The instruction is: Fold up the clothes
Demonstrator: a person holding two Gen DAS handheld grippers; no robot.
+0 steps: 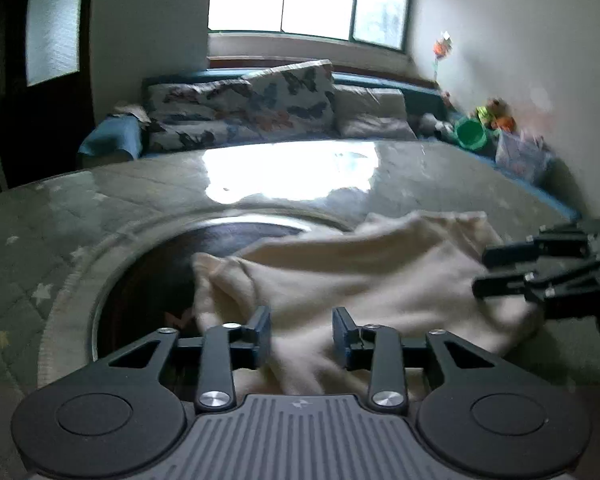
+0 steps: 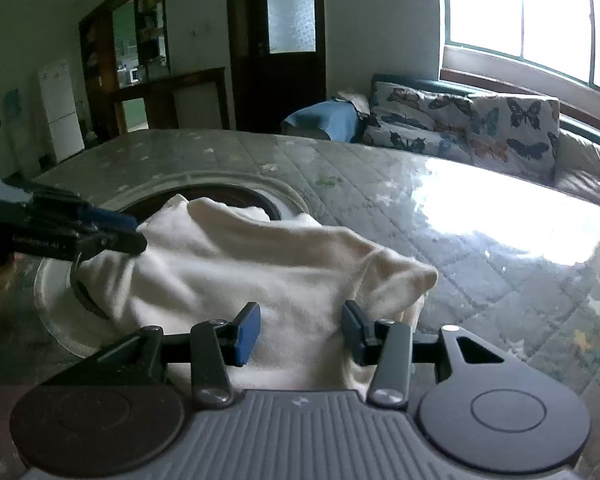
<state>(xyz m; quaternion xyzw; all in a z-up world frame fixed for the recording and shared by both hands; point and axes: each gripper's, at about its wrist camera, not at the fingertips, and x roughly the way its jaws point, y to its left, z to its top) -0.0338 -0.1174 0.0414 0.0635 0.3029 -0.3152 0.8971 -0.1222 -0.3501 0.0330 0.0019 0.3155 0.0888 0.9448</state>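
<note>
1. Cream garment [image 2: 268, 276] lying bunched across the dark round opening [image 1: 148, 280] in the table [image 1: 80, 216], toward its near edge.
2. Left gripper [image 1: 301, 334] parted over the cloth, gripping nothing; right gripper [image 2: 300, 330] likewise parted, cloth below but unpinched.
3. Best taken by two matching edges, lifted evenly, spread flat on the table before creasing.
4. Green tub [image 1: 470, 133] on the far sofa; contents unreadable.

Butterfly cushions [image 1: 256, 108], green bucket [image 1: 471, 133], fridge [image 2: 60, 110]
</note>
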